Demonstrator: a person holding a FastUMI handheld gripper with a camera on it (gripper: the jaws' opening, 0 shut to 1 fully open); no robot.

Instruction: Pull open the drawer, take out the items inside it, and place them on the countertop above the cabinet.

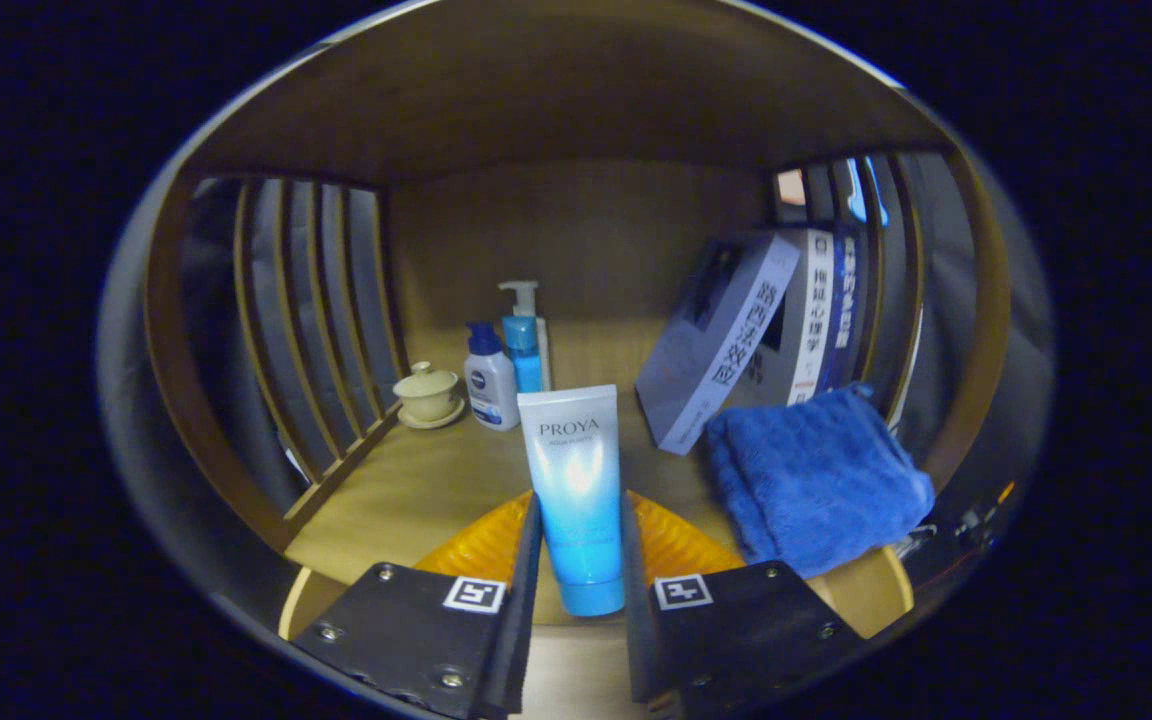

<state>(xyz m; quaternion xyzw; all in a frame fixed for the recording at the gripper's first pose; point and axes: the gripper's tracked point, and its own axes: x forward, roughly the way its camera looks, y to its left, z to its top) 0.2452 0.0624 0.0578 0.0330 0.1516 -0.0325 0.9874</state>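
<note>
A white-to-blue tube (576, 490) stands upright with its cap down between my two fingers (521, 570). My gripper (581, 545) is shut on the tube, one finger pressing each side of its lower half. The tube's cap is right at the front edge of the wooden countertop (416, 480); I cannot tell whether it touches the wood. A folded blue towel (816, 480) lies on the countertop just to the right of the fingers.
Beyond the fingers, two pump bottles (491, 380) (526, 345) and a lidded cream cup on a saucer (427, 392) stand at the back left. Books (721, 335) lean at the back right. Slatted wooden sides (306, 300) (886, 270) and a back panel enclose the countertop.
</note>
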